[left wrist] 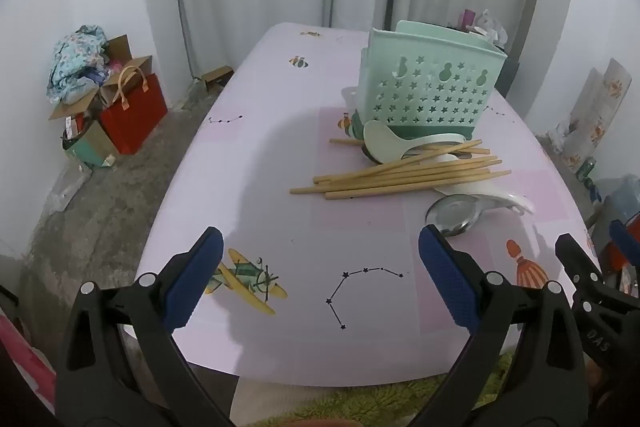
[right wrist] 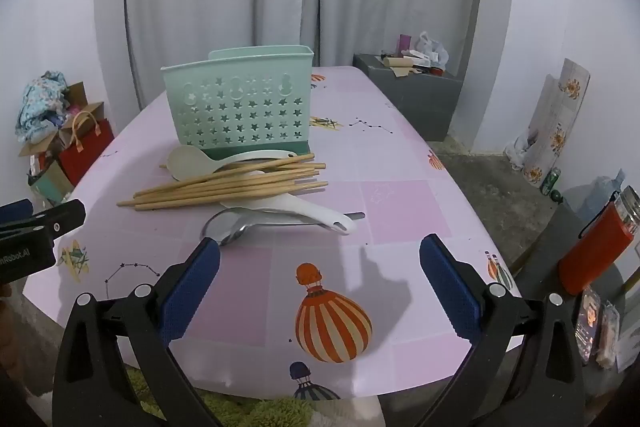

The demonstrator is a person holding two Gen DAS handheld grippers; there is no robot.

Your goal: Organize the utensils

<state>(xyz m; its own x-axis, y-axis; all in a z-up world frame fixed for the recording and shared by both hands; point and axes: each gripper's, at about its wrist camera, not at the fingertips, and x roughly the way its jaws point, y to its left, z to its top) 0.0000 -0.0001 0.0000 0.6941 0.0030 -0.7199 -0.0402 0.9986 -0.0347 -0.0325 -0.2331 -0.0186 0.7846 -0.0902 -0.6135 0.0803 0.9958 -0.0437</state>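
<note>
- On the pink bench (right wrist: 400, 203), a mint utensil holder (right wrist: 240, 107) stands upright, with the utensils heaped just in front of it.
- Wooden chopsticks (right wrist: 224, 185) lie across a cream spoon (right wrist: 192, 159); a white ladle (right wrist: 304, 213) and a metal spoon (right wrist: 224, 227) lie nearest.
- Left hand-held gripper (left wrist: 320, 267): jaws spread wide, holding nothing.
- Right hand-held gripper (right wrist: 320, 267): likewise agape and empty, its tips just short of the metal spoon.

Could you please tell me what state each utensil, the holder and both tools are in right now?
Left tool: open, empty, above the table.
Right tool: open, empty.
Green utensil holder: upright, nothing showing above its rim.
Chopsticks: lying loose in a pile, in front of the holder.
Cream spoon: lying flat, partly under the chopsticks.
White spoon: lying flat.
Metal spoon: lying flat, partly under the white spoon.
</note>
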